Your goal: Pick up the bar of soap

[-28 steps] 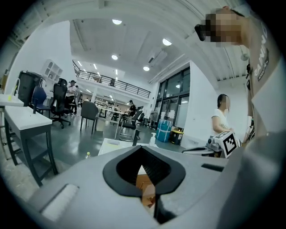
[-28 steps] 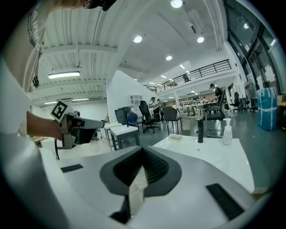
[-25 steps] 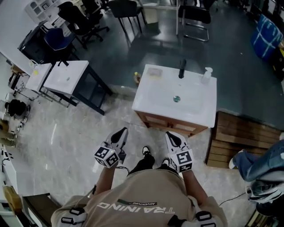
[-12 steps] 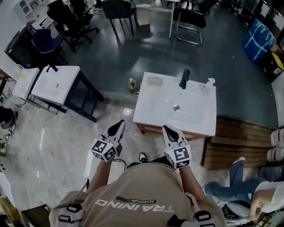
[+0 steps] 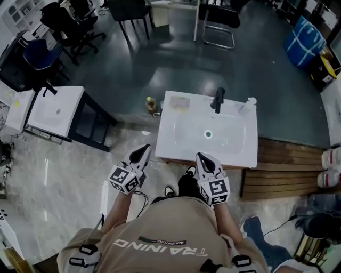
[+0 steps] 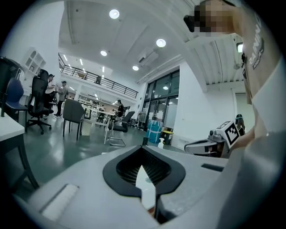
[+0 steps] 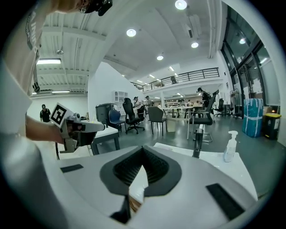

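**A:** Where is the bar of soap [image 5: 179, 103]?

**B:** It lies flat on the far left corner of the white sink top [image 5: 234, 152], left of the black tap [image 5: 217, 99]. Its long side seems to run along the back edge, though it is small from up here.

**A:** And the grippers?

**B:** Both are closed and empty, the jaws tip to tip. The left gripper [image 5: 144, 150] hangs off the sink's near left corner. The right gripper [image 5: 203, 158] is at the near edge, about the middle. The soap is ahead of both, across the top: rightward from the left one, a little leftward from the right one.

**A:** Which is nearer?

**B:** There is little in it. I'd pick the left, since it is on the soap's side. Its jaws would have to open first.

**A:** What of the surface and the room?

**B:** The top is glossy, with a bowl in the middle and a pump bottle [image 5: 246, 104] at the far right. The near pale floor [image 5: 64, 176] meets a dark floor [image 5: 160, 58] with chairs [image 5: 216, 16]. There is a second washstand [image 5: 53, 109] to the left and wooden boards [image 5: 282, 165] to the right.
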{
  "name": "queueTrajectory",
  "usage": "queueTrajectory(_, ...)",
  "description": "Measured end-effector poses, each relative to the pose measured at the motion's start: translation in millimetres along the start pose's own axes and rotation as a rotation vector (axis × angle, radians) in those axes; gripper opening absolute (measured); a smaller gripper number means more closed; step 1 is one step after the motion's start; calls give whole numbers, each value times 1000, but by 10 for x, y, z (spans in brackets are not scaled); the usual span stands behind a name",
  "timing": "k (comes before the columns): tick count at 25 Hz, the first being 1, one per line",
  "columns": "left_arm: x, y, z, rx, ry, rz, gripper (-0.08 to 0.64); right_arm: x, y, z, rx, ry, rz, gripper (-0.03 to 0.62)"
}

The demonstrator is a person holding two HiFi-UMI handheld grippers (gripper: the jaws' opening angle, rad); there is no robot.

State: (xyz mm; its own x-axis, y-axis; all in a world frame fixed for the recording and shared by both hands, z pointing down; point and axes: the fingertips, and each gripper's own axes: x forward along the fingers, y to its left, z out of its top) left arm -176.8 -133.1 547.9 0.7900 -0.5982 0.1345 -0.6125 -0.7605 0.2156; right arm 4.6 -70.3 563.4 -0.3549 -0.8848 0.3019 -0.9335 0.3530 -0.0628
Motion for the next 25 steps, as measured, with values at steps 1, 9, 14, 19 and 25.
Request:
queueTrajectory(1, 80, 29, 21, 5, 5, 0, 0, 55, -66, 5, 6, -2, -1, 5)
queueTrajectory(9, 736, 208, 244, 32, 29, 40, 0, 540, -581, 123, 2, -35, 65, 5)
queueTrajectory(14, 1149, 338, 335, 39, 45, 83, 0, 752, -968, 231, 50, -80, 53, 5)
queueTrajectory(19, 1552, 310, 340, 65, 66, 63, 0, 869, -1273, 278, 46, -99, 44, 5)
queueTrajectory(25, 1816, 356, 276, 79, 111, 61, 0, 886, -1433, 206, 41, -55, 57, 5)
